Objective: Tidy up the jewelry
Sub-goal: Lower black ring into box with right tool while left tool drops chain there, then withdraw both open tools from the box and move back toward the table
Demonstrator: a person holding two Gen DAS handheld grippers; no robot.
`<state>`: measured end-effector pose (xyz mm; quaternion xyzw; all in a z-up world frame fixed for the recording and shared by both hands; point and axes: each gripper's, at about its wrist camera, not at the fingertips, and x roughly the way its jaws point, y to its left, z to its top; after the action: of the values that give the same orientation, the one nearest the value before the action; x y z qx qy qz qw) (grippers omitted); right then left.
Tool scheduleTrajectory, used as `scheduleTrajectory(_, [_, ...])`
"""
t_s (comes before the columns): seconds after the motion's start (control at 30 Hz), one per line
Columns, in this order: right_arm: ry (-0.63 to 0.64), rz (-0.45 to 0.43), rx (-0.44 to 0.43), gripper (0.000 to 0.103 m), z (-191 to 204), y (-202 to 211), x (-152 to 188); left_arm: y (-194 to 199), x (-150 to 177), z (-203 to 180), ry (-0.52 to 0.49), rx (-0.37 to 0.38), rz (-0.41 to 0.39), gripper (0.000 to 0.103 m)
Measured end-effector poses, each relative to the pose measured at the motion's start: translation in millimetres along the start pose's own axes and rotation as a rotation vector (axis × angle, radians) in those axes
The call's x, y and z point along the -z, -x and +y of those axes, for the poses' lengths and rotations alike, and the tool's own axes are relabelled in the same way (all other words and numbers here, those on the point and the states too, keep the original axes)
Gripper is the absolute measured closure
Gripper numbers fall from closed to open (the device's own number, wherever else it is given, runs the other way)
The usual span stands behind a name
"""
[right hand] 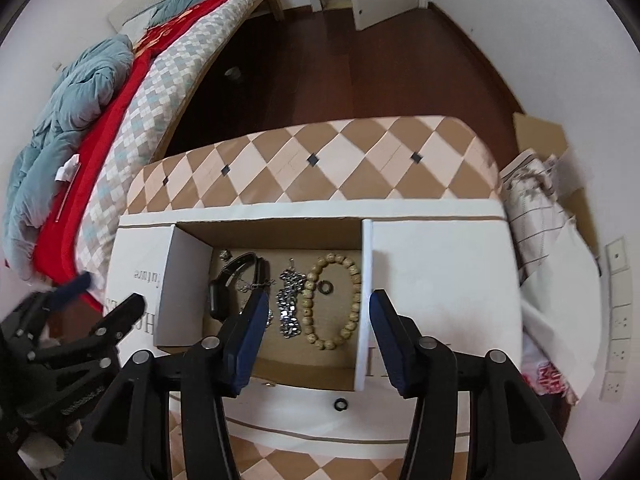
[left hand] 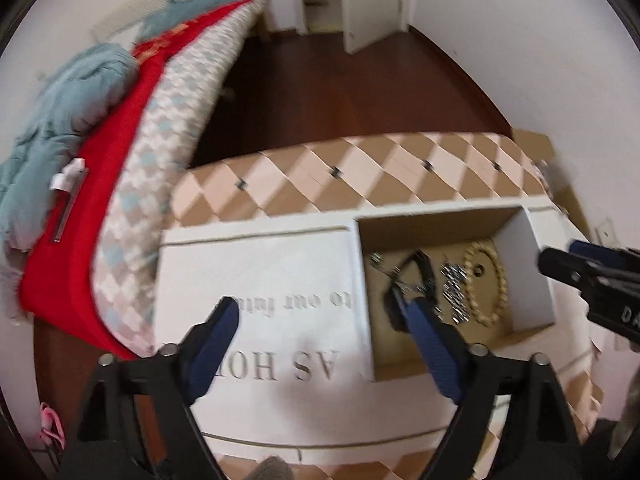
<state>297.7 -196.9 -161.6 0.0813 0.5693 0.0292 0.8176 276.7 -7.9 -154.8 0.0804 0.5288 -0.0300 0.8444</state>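
An open cardboard box (right hand: 182, 280) with white flaps sits on a diamond-patterned table (right hand: 320, 160). Inside lie a black watch (right hand: 218, 292), a silver link bracelet (right hand: 290, 304), a wooden bead bracelet (right hand: 308, 308) and a small dark ring (right hand: 324, 287) within the beads. My right gripper (right hand: 319, 296) hovers open over the two bracelets, touching neither. My left gripper (left hand: 311, 300) is open wide: one finger over the printed flap, the other by the watch (left hand: 420, 268). Nothing is held. The beads (left hand: 502, 280) and the right gripper (left hand: 560, 258) also show in the left wrist view.
A small black ring (right hand: 340, 404) rests on the box's front flap. A bed (right hand: 160, 92) with red and teal bedding stands to the left. Checked cloth and cardboard (right hand: 536, 200) pile at the right. Dark wooden floor (right hand: 340, 72) lies beyond the table.
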Motion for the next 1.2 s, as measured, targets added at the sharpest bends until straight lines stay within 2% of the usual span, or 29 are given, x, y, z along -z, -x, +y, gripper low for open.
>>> scheduleTrajectory(0.07, [0.019, -0.025, 0.056, 0.037, 2.8, 5.1, 4.4, -0.3, -1.5, 4.9, 0.015, -0.015, 0.002, 0.01])
scheduleTrajectory(0.1, [0.027, -0.036, 0.084, 0.03, 4.2, 7.0, 6.8, -0.3, -0.2, 6.6, 0.021, -0.023, 0.001, 0.002])
scheduleTrajectory(0.13, [0.033, -0.042, 0.109, 0.023, 4.9, 7.8, 8.8, 0.1, 1.0, 7.8, 0.024, -0.031, -0.002, 0.0])
scheduleTrajectory(0.17, [0.038, -0.045, 0.13, 0.019, 5.2, 8.3, 11.4, 0.6, 2.4, 8.5, 0.026, -0.039, -0.007, 0.0])
scheduleTrajectory(0.23, [0.041, -0.046, 0.153, 0.004, 5.1, 7.9, 16.2, 1.0, 5.3, 8.8, 0.029, -0.047, -0.01, 0.0])
scheduleTrajectory(0.27, [0.039, -0.044, 0.165, 0.0, 4.8, 7.2, 19.0, 1.8, 6.9, 9.0, 0.032, -0.049, -0.013, 0.0])
scheduleTrajectory(0.67, [0.012, -0.085, 0.181, 0.0, 5.6, 24.7, 41.9, 30.8, 20.5, 5.4, 0.053, -0.06, -0.059, 0.0])
scheduleTrajectory(1.2, [0.047, -0.226, 0.172, 0.0, 25.4, 112.4, 82.5, 122.1, 54.6, 1.0, 0.054, -0.032, -0.196, 0.0])
